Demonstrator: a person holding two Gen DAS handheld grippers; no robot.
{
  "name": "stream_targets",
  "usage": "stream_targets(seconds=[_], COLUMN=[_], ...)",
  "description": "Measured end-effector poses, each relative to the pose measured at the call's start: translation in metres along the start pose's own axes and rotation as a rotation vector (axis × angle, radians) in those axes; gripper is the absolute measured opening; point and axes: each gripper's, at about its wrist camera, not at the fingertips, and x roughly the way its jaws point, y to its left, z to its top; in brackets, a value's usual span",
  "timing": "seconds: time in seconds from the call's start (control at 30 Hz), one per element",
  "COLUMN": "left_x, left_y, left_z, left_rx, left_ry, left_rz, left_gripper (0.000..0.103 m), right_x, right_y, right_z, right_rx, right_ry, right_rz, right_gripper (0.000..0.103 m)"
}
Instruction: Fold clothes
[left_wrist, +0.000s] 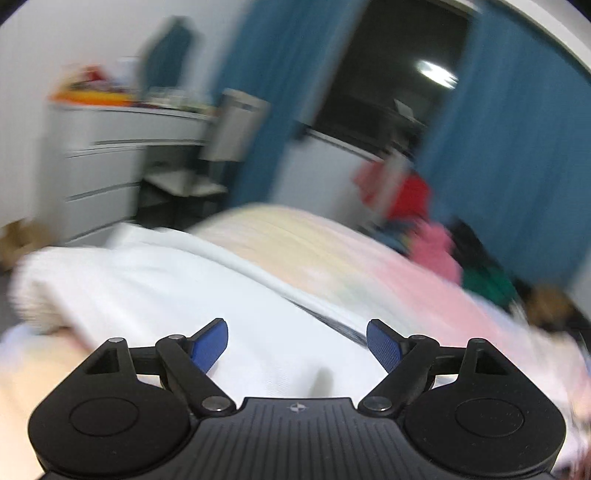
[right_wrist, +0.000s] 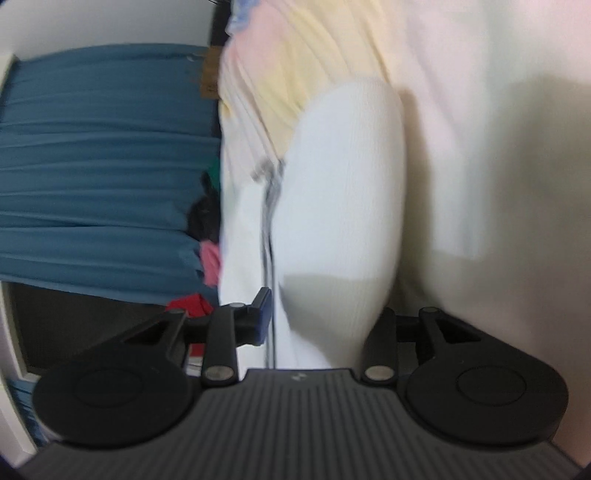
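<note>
A white garment (left_wrist: 177, 291) lies spread on a bed with a pastel striped cover (left_wrist: 295, 236). My left gripper (left_wrist: 297, 345) hovers just above the white cloth, its blue pads wide apart and empty. In the right wrist view the camera is rolled sideways. A thick fold of the white garment (right_wrist: 343, 206) runs between the jaws of my right gripper (right_wrist: 321, 317). The left blue pad (right_wrist: 264, 314) shows beside the cloth; the right pad is hidden behind the fold. The view is blurred.
A pile of red, pink and green clothes (left_wrist: 436, 236) lies at the bed's far right. A white drawer unit (left_wrist: 103, 166), a chair (left_wrist: 192, 181) and blue curtains (left_wrist: 517, 147) stand beyond the bed. The curtains also show in the right wrist view (right_wrist: 103, 166).
</note>
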Motion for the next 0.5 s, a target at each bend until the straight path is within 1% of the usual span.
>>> stream_targets(seconds=[0.13, 0.17, 0.23, 0.3, 0.4, 0.47, 0.5], left_x=[0.031, 0.039, 0.053, 0.07, 0.084, 0.088, 0.089], left_y=[-0.048, -0.06, -0.082, -0.097, -0.106, -0.109, -0.11], left_z=[-0.021, -0.027, -0.039, -0.055, -0.086, -0.095, -0.096], left_rx=[0.156, 0.199, 0.289, 0.356, 0.441, 0.49, 0.495], left_ry=[0.041, 0.047, 0.056, 0.099, 0.181, 0.201, 0.208], left_rz=[-0.183, -0.207, -0.204, -0.183, -0.14, -0.121, -0.118], left_gripper=[0.084, 0.085, 0.085, 0.085, 0.087, 0.087, 0.087], right_x=[0.013, 0.016, 0.019, 0.022, 0.025, 0.026, 0.026], right_y=[0.008, 0.01, 0.009, 0.004, 0.002, 0.004, 0.005], right_z=[0.016, 0.02, 0.023, 0.024, 0.023, 0.022, 0.021], right_rx=[-0.12, -0.15, -0.173, -0.146, -0.116, -0.115, -0.114], right_ry=[0.019, 0.023, 0.02, 0.009, -0.005, -0.012, -0.015], right_rz=[0.034, 0.043, 0.047, 0.048, 0.043, 0.033, 0.028], right_gripper=[0.04, 0.04, 0.04, 0.04, 0.04, 0.04, 0.04])
